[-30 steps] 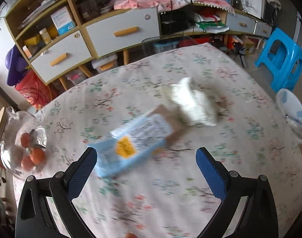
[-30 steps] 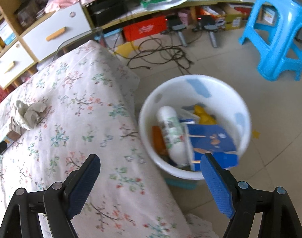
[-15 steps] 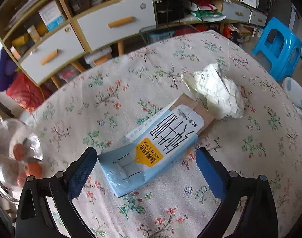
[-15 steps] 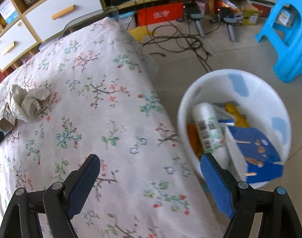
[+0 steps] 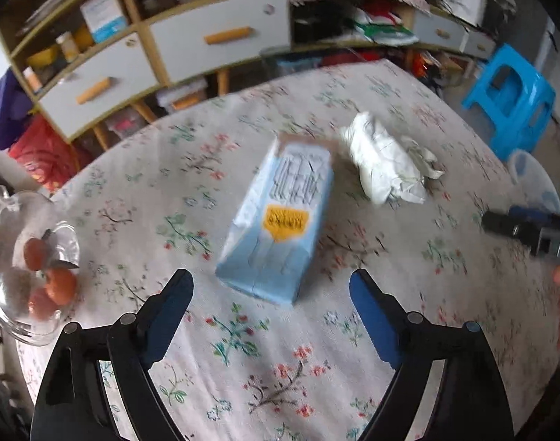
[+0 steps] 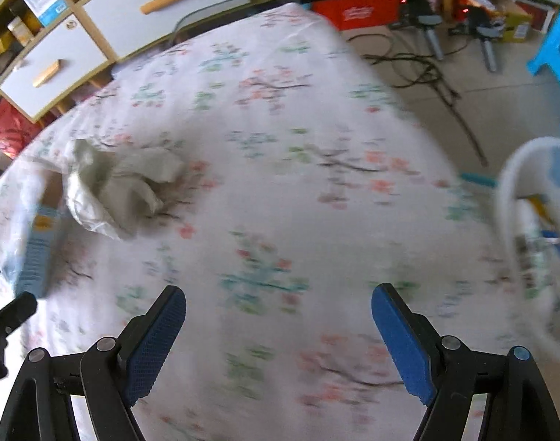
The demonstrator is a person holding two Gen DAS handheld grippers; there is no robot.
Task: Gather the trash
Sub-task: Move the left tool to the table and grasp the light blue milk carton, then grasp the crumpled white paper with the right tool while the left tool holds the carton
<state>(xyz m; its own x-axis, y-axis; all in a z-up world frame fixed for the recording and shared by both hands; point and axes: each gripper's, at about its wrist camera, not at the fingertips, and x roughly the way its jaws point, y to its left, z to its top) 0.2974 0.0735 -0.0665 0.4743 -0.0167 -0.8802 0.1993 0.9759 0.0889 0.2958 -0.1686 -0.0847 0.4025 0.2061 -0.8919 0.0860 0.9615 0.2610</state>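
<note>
A light blue carton [image 5: 280,220] with a yellow label lies on the floral tablecloth [image 5: 265,367], just ahead of my open, empty left gripper [image 5: 271,286]. A crumpled white paper [image 5: 386,165] lies to its right. In the right wrist view the paper [image 6: 121,187] is at the left and the carton [image 6: 37,253] at the left edge. My right gripper [image 6: 278,307] is open and empty above the cloth; it also shows in the left wrist view [image 5: 526,228]. The white trash bin [image 6: 533,242], holding trash, stands on the floor off the table's right edge.
A glass bowl of oranges [image 5: 37,275] sits at the table's left edge. Shelves with drawers [image 5: 206,40] stand behind the table. A blue plastic stool [image 5: 511,99] and cables [image 6: 427,70] are on the floor to the right.
My left gripper has closed in on the carton, which now lies lengthwise straight ahead. My right gripper has swung left from the bin to over the table, toward the crumpled paper.
</note>
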